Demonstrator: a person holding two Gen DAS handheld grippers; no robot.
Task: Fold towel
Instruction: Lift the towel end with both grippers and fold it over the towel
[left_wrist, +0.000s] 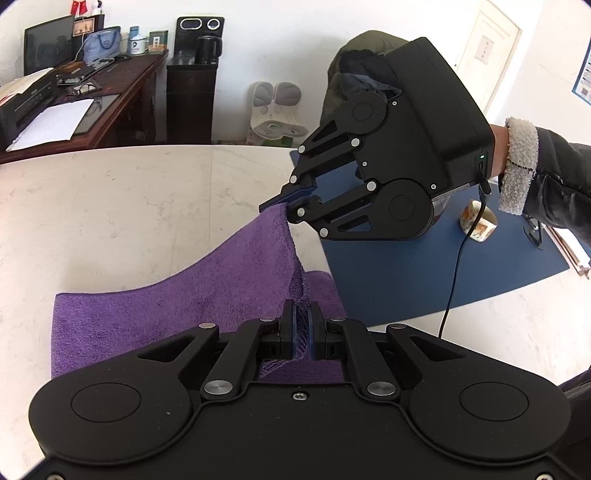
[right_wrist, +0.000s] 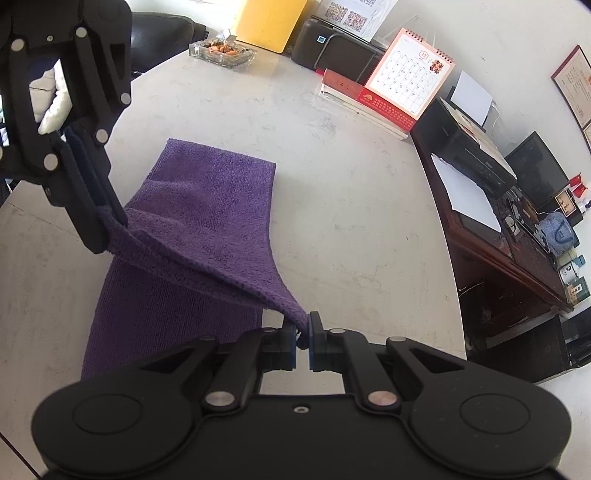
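Observation:
A purple towel (left_wrist: 147, 314) lies on a white marble table (left_wrist: 129, 203), with one edge lifted off it. In the left wrist view my left gripper (left_wrist: 303, 314) is shut on one corner of that raised edge. My right gripper (left_wrist: 282, 205), held by a hand in a fleece-cuffed sleeve, is shut on the other corner further away. In the right wrist view my right gripper (right_wrist: 303, 326) pinches its towel (right_wrist: 207, 206) corner at the bottom. The left gripper (right_wrist: 110, 221) grips the far end at upper left. The raised edge hangs taut between them over the flat part.
Past the table's right edge lies a blue mat (left_wrist: 406, 280) with a mug (left_wrist: 478, 221) on it. A glass dish (right_wrist: 221, 51), a desk calendar (right_wrist: 410, 74) and a black printer (right_wrist: 332, 44) stand at the table's far side. A wooden desk (right_wrist: 498, 251) runs along the right.

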